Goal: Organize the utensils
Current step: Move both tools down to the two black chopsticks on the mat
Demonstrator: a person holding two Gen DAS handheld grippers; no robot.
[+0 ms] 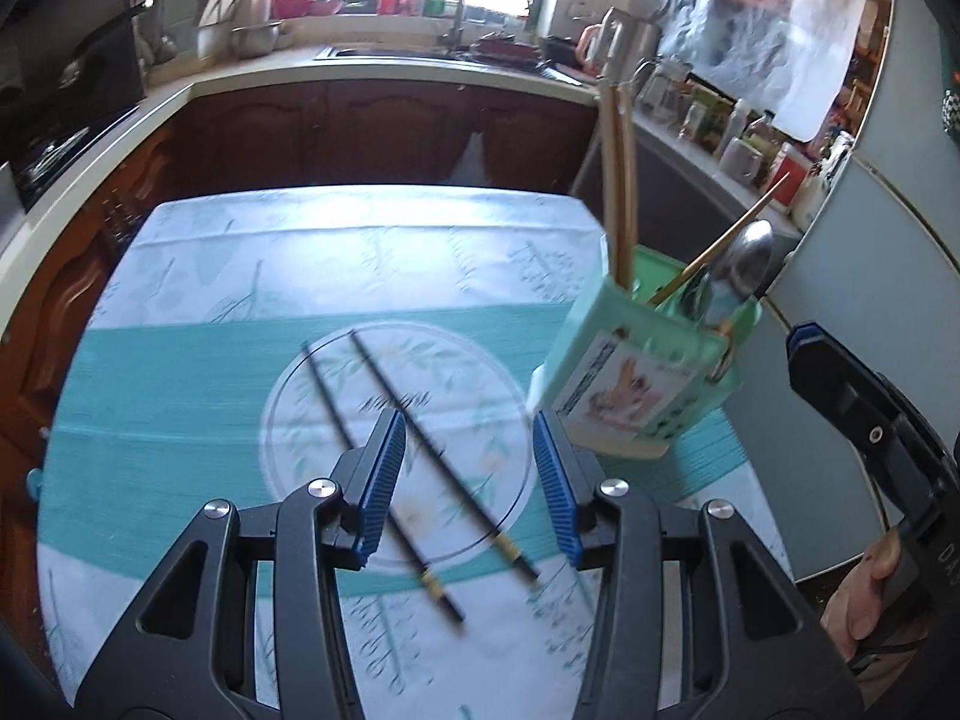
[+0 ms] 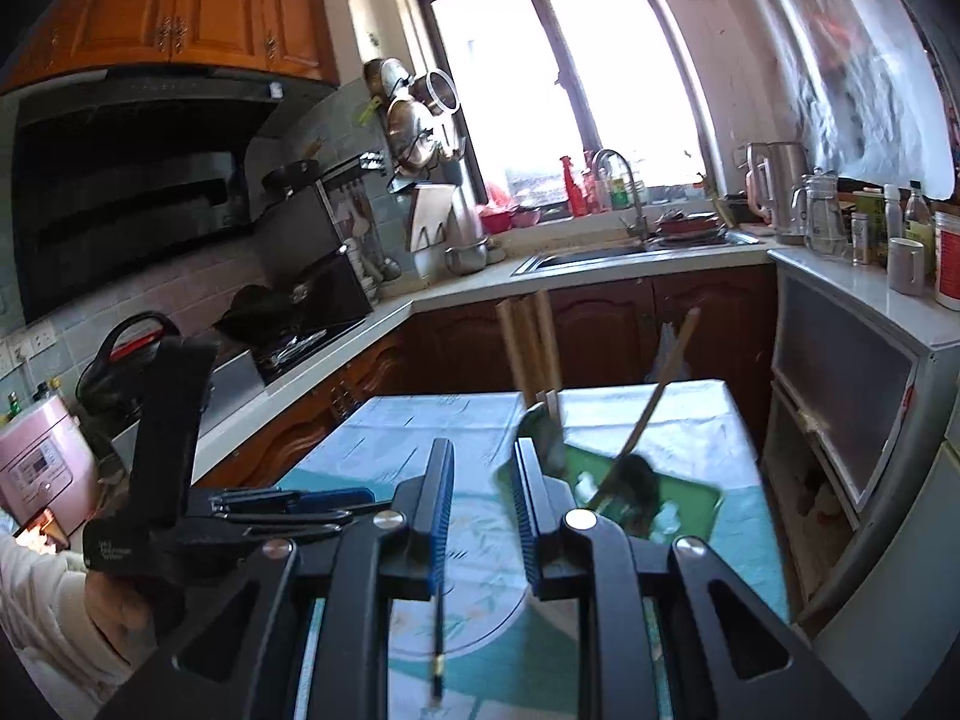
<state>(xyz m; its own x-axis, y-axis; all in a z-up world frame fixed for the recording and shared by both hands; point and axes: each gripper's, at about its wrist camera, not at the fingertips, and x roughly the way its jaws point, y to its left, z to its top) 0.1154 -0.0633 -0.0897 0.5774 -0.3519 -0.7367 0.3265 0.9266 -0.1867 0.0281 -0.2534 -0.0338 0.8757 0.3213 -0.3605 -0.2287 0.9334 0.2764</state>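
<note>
Your left tool (image 1: 468, 480) is apart and empty over the two black chopsticks (image 1: 384, 456) on the counter (image 1: 180, 360); your right tool (image 2: 483, 516) is narrowly apart, empty. Next, probably clamp one chopstick and carry it to the green holder (image 1: 636, 372) on your right.

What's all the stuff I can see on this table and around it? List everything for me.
black chopsticks: two, black with gold bands, lying apart on the tablecloth
utensil holder: one, pale green, at the table's right side, looks tilted
wooden chopsticks: several, tan, standing in the holder
spoon: one, silver, in the holder
tablecloth: one, white and teal, covering the table
sink: one, steel, under the window
kettle: one, steel, on the counter right of the sink
left tool: blue pads, open, above the black chopsticks
right tool: blue pads, open, nothing between them
hand: holding the right tool's grip
</note>
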